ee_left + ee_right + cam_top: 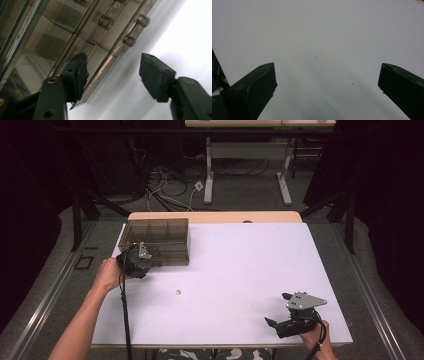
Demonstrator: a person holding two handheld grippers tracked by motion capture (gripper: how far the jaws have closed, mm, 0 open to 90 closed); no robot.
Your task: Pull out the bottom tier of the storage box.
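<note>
Nearest the person, at the front right corner of the white table point(240, 270), the right gripper point(275, 322) lies low in the right hand point(315, 336), well away from the smoky compartment box point(160, 240). Its jaws stand wide apart, and in the right gripper view they frame bare white tabletop with nothing between them point(325, 82).

Farther in, a tiny pale object point(178, 291) lies alone on the tabletop, in front of the box and a little to its right; it is too small to tell what it is.

Beyond that, the left hand point(107, 272) holds the left gripper point(142, 261) at the front left corner of the box. In the left gripper view point(112, 72) the jaws are about half open. The box's translucent hinged lid point(110, 57) has its front edge running up between them, with a row of small hinge knuckles point(130, 40) higher along that edge. The left pad point(81, 72) sits right against the lid's edge, while the right pad point(152, 75) stands clear of it over white table, so the lid is not clamped.

The box itself sits at the far left of the table, brown and see-through, its inner dividers showing through the top.

Behind the box, a strip of pale wood point(215, 216) runs along the table's far edge.
</note>
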